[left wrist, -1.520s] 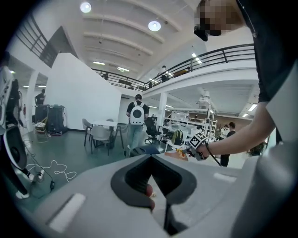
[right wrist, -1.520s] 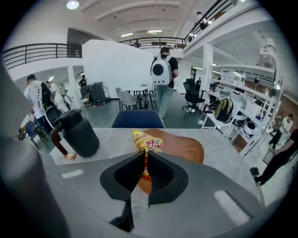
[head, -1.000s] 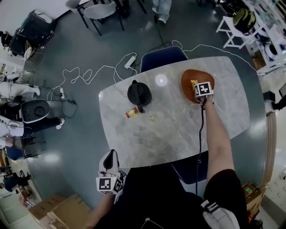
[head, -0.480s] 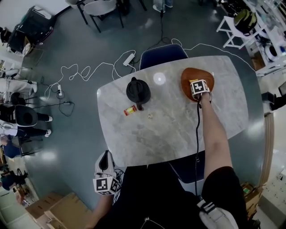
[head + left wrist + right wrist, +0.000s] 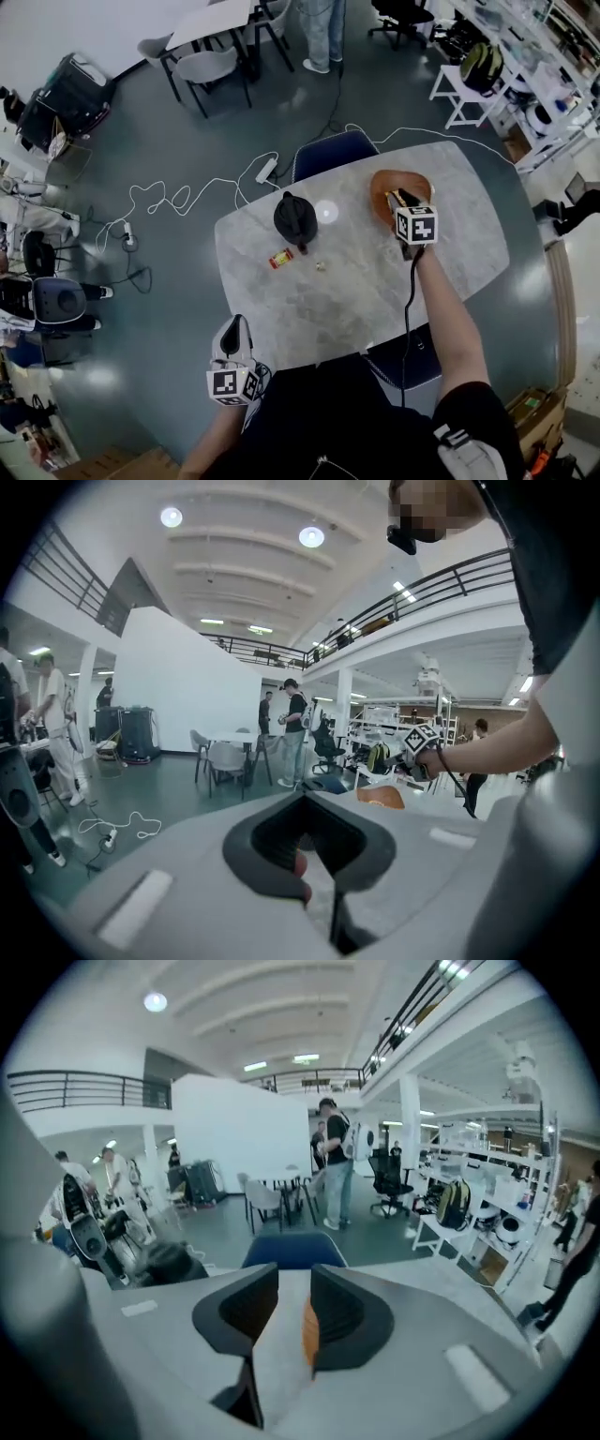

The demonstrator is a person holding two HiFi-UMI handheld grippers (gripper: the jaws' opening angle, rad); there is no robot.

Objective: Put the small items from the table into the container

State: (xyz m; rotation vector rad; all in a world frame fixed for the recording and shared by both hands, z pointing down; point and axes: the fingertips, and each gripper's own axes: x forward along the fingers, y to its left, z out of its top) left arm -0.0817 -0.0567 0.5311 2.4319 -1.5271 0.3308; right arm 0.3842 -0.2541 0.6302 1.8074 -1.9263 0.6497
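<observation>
The brown container (image 5: 380,186) stands at the far right of the marble table (image 5: 469,234). My right gripper (image 5: 403,202) hangs above its near rim, lifted off it. Its jaws are closing with a gap still between them, and nothing sits in that gap (image 5: 286,1312). A small red and yellow packet (image 5: 279,259) and a tiny pale item (image 5: 321,266) lie in the table's middle. My left gripper (image 5: 232,349) is held low beside my body, off the table's near edge. Its jaws (image 5: 314,855) stand slightly apart and empty. The left gripper view also shows the container (image 5: 382,797).
A black kettle (image 5: 295,218) stands just behind the packet. A blue chair (image 5: 335,150) is tucked in at the table's far side. White cables (image 5: 187,187) trail over the floor to the left. People stand at tables in the background.
My right gripper has risen from the container and drawn a little back toward me. The left gripper has hardly shifted. The packet, the tiny item and the kettle lie as before.
</observation>
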